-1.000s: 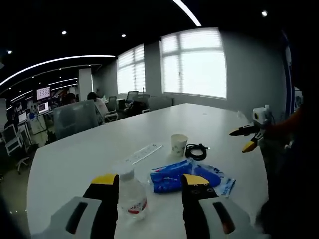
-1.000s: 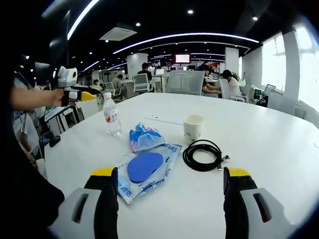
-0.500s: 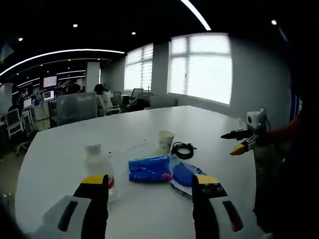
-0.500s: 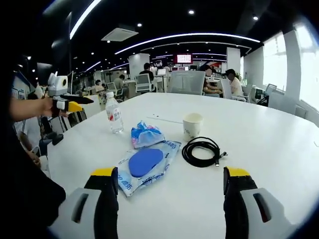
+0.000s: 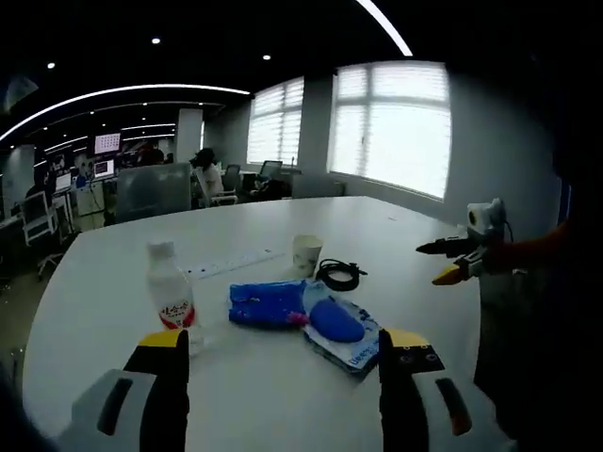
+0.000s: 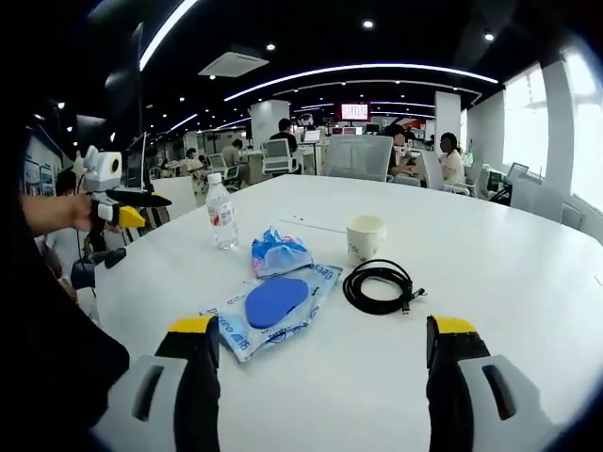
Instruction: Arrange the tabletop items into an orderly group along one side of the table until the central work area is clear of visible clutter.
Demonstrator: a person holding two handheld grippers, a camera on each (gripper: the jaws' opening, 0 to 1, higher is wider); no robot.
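Left gripper (image 5: 283,353): its jaws stand wide apart and hold nothing; it hangs above the near edge of the table (image 5: 113,273), probably because the person has not yet chosen an item.

Right gripper (image 6: 322,341): its jaws are also spread wide and empty, raised over the table and facing the whole group of items.

Water bottle (image 5: 171,297): it stands upright, a little apart from the other items, on the side of the left gripper; I judge it is the easiest first item for that gripper.

Crumpled blue packet (image 6: 279,251): it lies flat between the bottle and the clear bag, touching or almost touching the bag.

Clear bag with blue pad (image 6: 275,303): it lies flat near the middle of the table, with one end toward the right gripper; being thin and soft, it probably needs a pinch at an edge.

Paper cup (image 6: 365,237): it is upright, just beside the cable; it looks light, so a strong squeeze could crush it.

Black cable coil (image 6: 379,286): it is loosely coiled and could open when lifted.

Task state: all items sit in the central area, so, in my judgement, the arranging along one side is not yet done.
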